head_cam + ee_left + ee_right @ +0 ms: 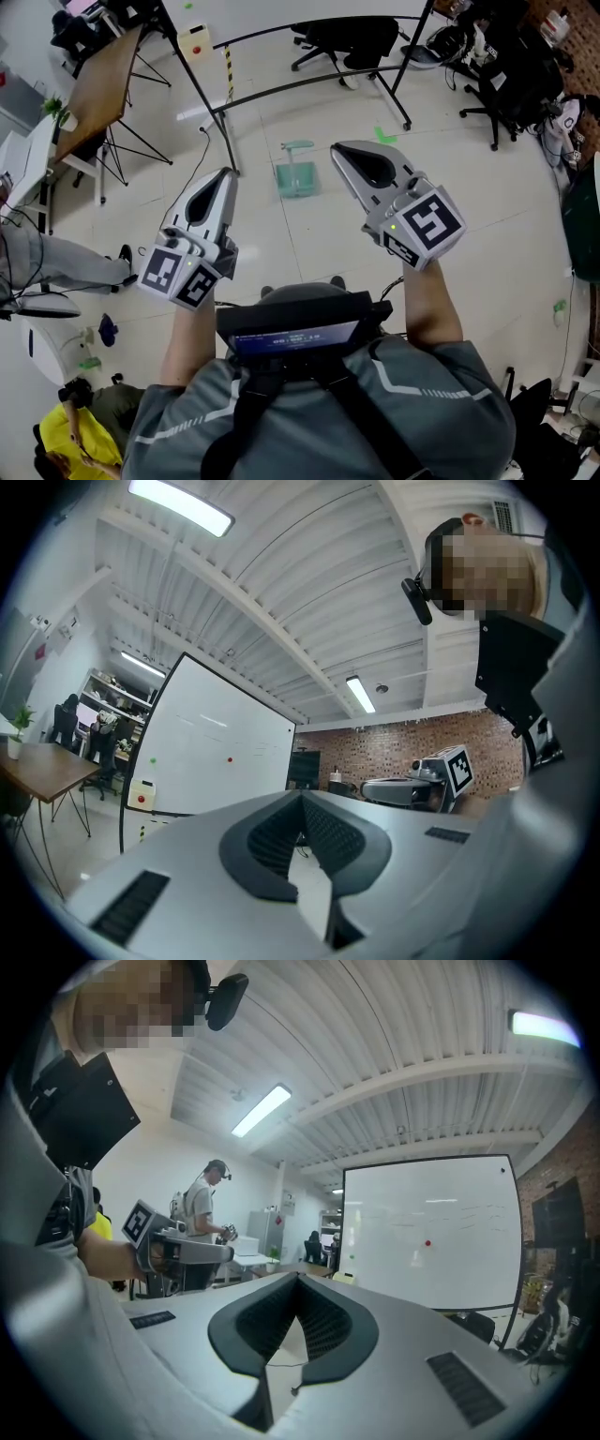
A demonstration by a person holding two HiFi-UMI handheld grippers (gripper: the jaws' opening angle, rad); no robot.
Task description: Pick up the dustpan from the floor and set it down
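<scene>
A pale green dustpan [298, 171] stands on the light floor ahead of me, between the two grippers in the head view. My left gripper [226, 175] is held level at chest height, down and left of the dustpan and well above the floor. Its jaws meet at the tip with nothing between them [302, 799]. My right gripper [341, 150] is held level to the right of the dustpan, also high above it. It too is shut and empty [298, 1279]. Neither gripper view shows the dustpan.
A whiteboard on a black wheeled frame [281, 56] stands just beyond the dustpan. A wooden table [103, 80] is at the far left, office chairs [347, 42] at the back. A standing person [204, 1208] is off to the side. A green tape mark [385, 136] lies on the floor.
</scene>
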